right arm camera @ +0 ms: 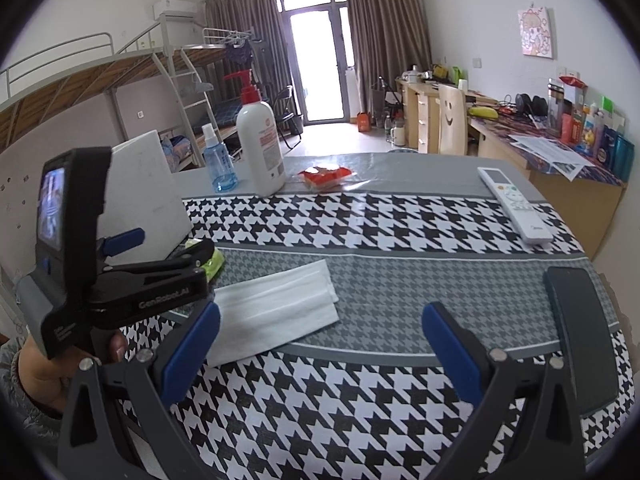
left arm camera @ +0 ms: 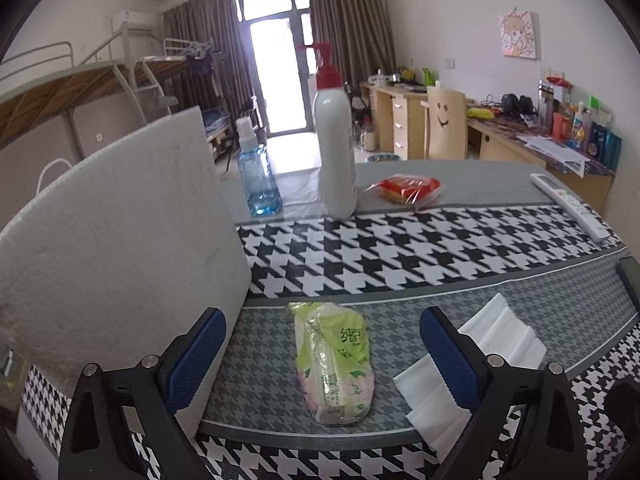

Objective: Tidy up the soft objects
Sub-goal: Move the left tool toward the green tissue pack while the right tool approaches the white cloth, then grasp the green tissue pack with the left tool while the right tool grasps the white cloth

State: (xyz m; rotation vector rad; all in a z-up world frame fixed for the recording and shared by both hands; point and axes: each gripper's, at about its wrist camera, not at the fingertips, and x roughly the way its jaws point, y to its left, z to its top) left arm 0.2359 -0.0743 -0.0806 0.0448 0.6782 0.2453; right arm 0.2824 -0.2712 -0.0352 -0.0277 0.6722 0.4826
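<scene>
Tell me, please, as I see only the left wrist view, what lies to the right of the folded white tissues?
Observer: A black phone lies flat near the right edge of the houndstooth cloth, well past the folded white tissues.
Operator: Thank you. How does the right gripper stand?
Observer: The right gripper is open above the cloth, with nothing between its fingers.
Operator: And what holds my left gripper?
Observer: A hand grips the left gripper from below.
</scene>
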